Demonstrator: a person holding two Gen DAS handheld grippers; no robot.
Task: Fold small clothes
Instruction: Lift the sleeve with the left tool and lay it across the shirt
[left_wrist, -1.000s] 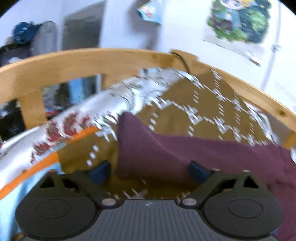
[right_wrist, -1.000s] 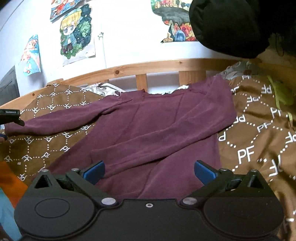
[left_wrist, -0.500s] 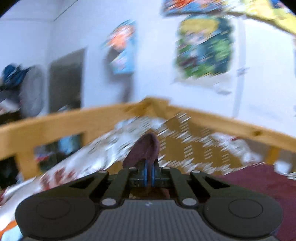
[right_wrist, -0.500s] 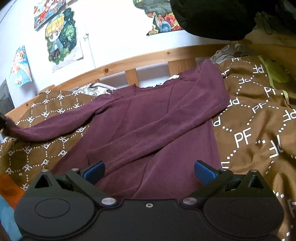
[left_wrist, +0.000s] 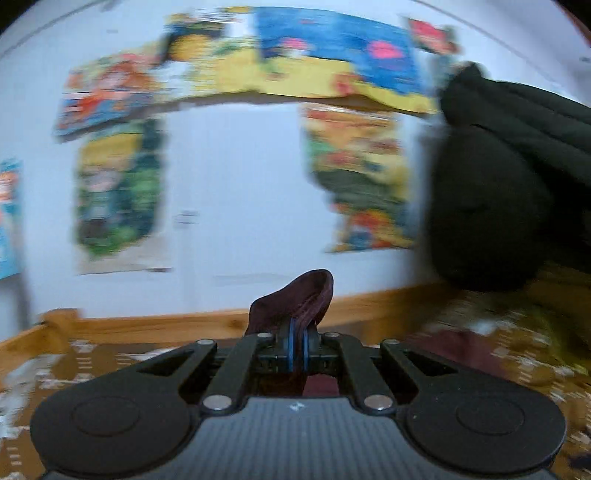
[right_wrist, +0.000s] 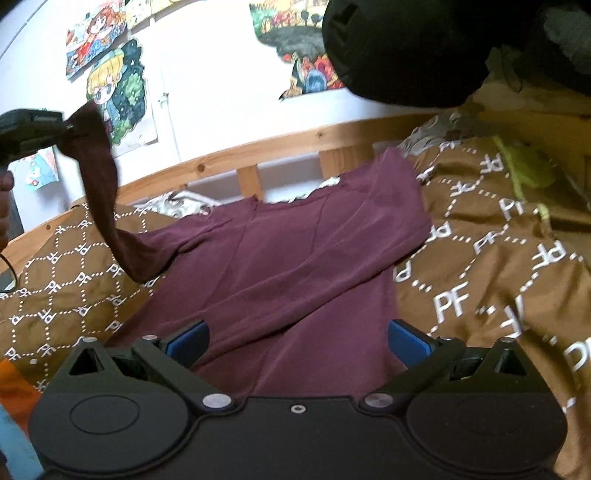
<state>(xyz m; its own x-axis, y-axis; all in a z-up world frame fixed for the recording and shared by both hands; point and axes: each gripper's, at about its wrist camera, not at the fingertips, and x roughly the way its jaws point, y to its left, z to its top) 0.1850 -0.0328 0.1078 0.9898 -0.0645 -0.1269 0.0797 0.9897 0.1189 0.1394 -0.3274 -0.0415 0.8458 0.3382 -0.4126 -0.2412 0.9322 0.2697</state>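
- Left hand-held gripper pressed together on the cuff of the maroon sweater, pinched sleeve end poking up past the blue pads.
- Seen from the right wrist view, same left hand-held gripper raised at the far left of the sweater, above the bed, with the sleeve hanging from it in a long drape down to the shoulder.
- Right hand-held gripper spread wide, blue pads apart and gripping nothing, hovering over the sweater's lower hem.
- Sweater body lying flat on the brown patterned bedspread, neckline toward the wooden bed rail; other sleeve folded across the chest.
- Beyond the sweater: bed rail, then white wall with cartoon posters.
- Up and right of the sweater: bulky black garment hanging.
- Left wrist view heavily blurred; posters and rail only smeared shapes.
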